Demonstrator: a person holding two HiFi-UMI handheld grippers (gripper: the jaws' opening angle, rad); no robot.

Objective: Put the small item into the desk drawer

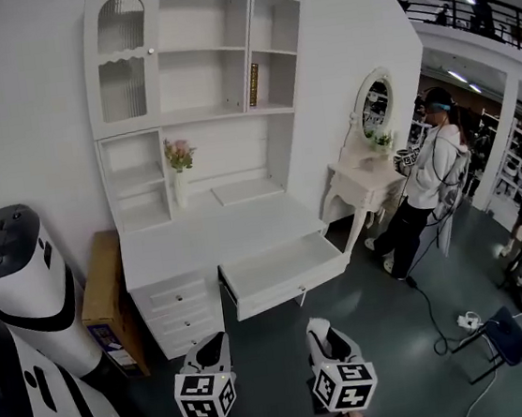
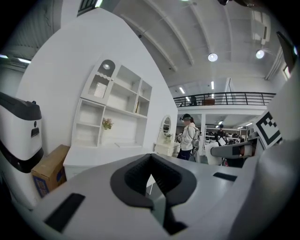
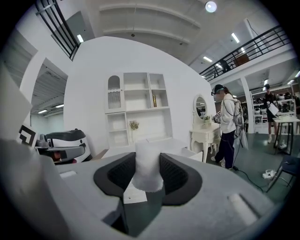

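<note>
Where the small white item (image 3: 148, 161) stands clamped upright in the right gripper's (image 1: 322, 332) jaws, the pulled-out desk drawer (image 1: 273, 294) lies ahead, well apart, with floor (image 1: 268, 343) between. The left gripper (image 2: 151, 183), just beside, has its jaws together. Only the head view looks into the drawer.

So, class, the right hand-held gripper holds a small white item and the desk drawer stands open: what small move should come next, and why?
Probably carry the right hand-held gripper forward toward the open drawer, jaws kept shut on the small white item. The drawer is pulled out and the item is clamped, but the gripper sits well short of the desk, so approach precedes release.
</note>
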